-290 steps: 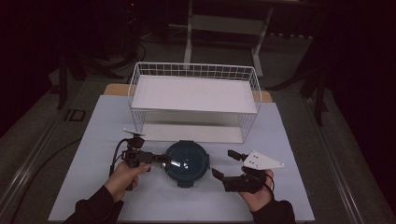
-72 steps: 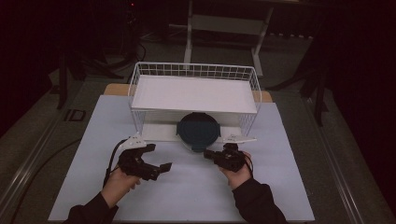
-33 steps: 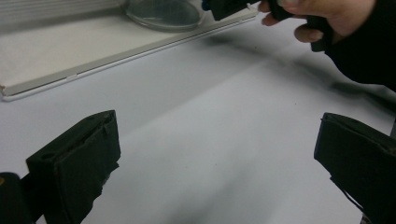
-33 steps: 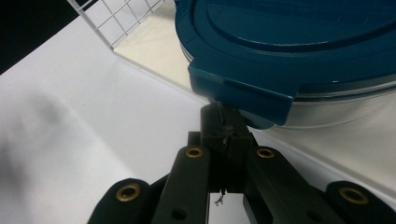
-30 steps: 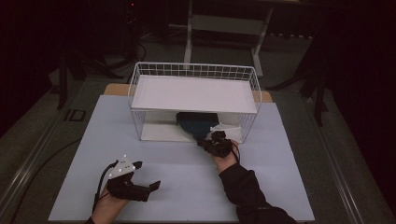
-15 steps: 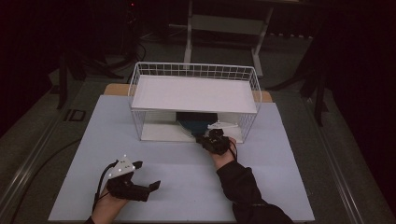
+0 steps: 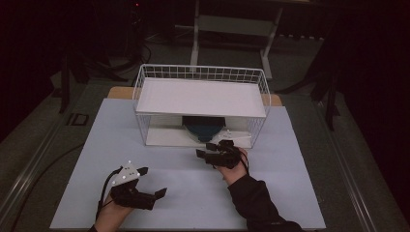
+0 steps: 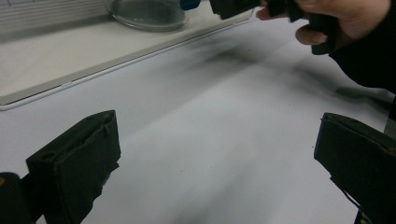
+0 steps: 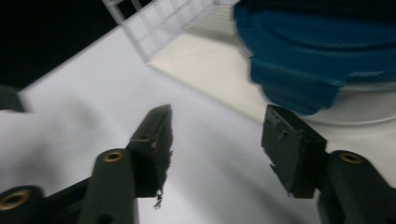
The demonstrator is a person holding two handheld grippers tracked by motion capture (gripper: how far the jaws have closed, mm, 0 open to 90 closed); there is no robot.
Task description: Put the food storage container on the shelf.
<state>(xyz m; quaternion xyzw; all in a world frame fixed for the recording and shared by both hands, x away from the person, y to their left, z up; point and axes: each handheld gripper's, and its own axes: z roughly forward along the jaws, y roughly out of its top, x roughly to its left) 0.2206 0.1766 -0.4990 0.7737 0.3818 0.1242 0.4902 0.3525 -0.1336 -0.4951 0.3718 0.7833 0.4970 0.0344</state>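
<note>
1. High view: one lidded bowl (image 7: 203, 128) parked on the lower shelf of the one wire rack (image 7: 200, 99), under the white top board. So the stowing looks basically done, judging by that. Right gripper (image 7: 209, 151) just in front of the rack, jaws just been opening, nothing between them. Left gripper (image 7: 157, 195) way back near the table (image 7: 300, 179) edge, well apart from the bowl.

2. Left gripper view: jaws spread wide, nothing but bare table between. Glass bottom of the bowl up top on the shelf tray (image 8: 60, 60), plus the other hand (image 8: 341, 18) with its gripper.

3. Right gripper view: jaws apart, released, blue lid tab (image 9: 299, 91) just beyond the tips, not touching as far as can be told.

4. Left to do, probably: only pulling the right hand back. Count: one bowl, one rack, two grippers.
</note>
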